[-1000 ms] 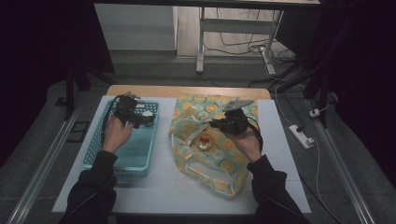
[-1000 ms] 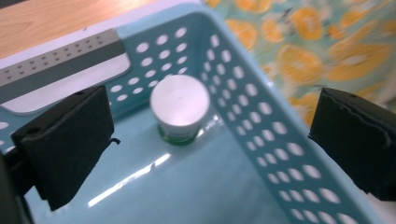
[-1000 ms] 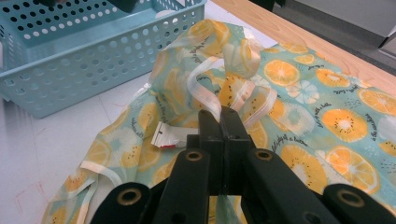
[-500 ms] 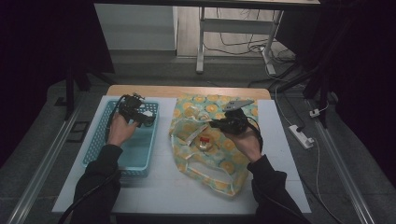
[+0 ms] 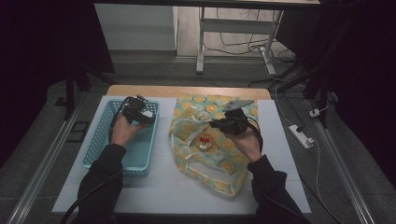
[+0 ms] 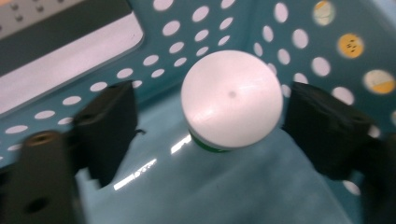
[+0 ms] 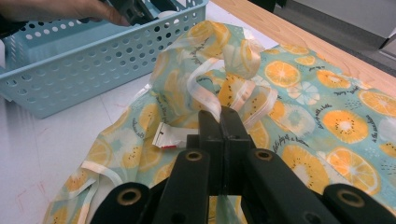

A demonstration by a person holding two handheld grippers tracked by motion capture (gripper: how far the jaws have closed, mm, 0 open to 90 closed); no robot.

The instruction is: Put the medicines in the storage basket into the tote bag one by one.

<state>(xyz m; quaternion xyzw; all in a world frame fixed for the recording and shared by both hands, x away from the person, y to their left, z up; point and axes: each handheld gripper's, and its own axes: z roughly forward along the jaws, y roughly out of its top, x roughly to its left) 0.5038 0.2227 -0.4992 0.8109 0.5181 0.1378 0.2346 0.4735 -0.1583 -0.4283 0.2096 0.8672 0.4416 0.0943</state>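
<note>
L gripper (image 6: 205, 126) jaws were just closing around the white-capped bottle (image 6: 232, 105) in the basket (image 6: 299, 42), not touching yet. Cap looked rigid, slick, light; you should've gripped its sides. R gripper (image 7: 220, 122) was clamped on the fruit-print bag's strap (image 7: 205, 93).

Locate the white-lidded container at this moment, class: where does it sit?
The white-lidded container stands on the floor of the blue basket, at the table's left, between the left gripper's jaws; the pads are not yet touching it.

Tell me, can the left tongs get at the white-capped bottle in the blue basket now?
Probably yes. The left tongs have just been closing, with the white-capped bottle between the jaws inside the blue basket, pads not yet touching it.
</note>
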